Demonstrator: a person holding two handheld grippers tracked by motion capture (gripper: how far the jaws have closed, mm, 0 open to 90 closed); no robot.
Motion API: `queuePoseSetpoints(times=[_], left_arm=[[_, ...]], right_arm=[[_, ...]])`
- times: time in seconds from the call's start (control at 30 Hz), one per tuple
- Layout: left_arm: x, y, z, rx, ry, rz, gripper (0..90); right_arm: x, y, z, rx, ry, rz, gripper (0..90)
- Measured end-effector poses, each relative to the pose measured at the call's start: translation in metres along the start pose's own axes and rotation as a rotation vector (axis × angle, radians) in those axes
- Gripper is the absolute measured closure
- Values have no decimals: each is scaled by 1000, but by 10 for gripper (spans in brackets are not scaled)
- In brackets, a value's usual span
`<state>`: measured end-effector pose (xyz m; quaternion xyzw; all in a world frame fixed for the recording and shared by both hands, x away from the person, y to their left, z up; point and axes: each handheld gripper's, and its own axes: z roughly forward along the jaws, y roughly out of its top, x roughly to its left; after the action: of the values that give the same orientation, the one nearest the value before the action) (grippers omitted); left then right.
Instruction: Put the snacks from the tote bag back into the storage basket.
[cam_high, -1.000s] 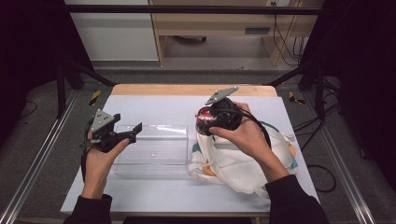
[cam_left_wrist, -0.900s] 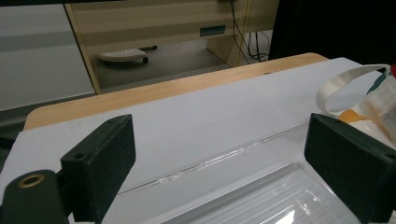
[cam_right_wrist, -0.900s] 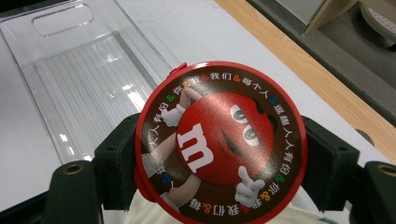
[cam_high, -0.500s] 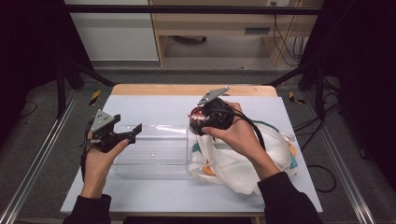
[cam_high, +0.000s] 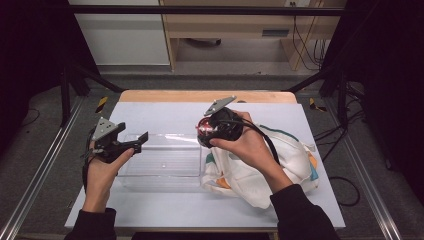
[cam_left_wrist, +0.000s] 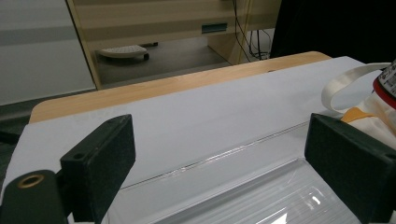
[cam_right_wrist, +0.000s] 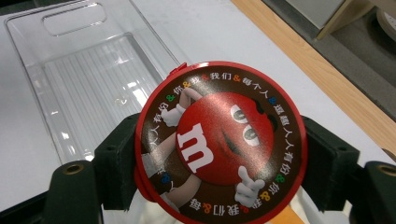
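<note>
**Round candy tin held beside a clear plastic bin**

The right gripper (cam_right_wrist: 219, 186) has its two black, matte jaws clamped on the sides of a round tin (cam_right_wrist: 220, 142). The tin's red-rimmed lid is glossy and printed with a red cartoon candy figure ringed by small lettering. In the high view the tin (cam_high: 205, 131) is held above the right end of a clear, hard plastic bin (cam_high: 162, 162), a shallow rectangle with a ribbed floor and a cut-out handle slot. Just right of the bin lies a soft, crumpled white cloth bag (cam_high: 260, 167) with orange and teal trim. The left gripper (cam_high: 141, 139) hovers over the bin's left end, jaws spread wide around nothing. A smooth white sheet covers the wooden table (cam_high: 200, 96).

Since a second ago, the tin has moved left, from over the bag to the bin's edge.
</note>
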<state>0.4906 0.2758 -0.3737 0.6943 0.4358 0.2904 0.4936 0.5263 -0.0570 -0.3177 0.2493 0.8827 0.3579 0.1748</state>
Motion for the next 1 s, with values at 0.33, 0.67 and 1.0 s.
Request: queuePoseSetpoints(times=[0.33,0.67,1.0], left_arm=[[4,0,-2,1,6,-2,87],[3,0,-1,2,3,3,87],[6,0,-3,1,4,-1,87]], right_arm=[[10,3,8,9,26,-4,260],[21,6,10,14,43,-25,260],[29,8,22,28,65,-35,260]])
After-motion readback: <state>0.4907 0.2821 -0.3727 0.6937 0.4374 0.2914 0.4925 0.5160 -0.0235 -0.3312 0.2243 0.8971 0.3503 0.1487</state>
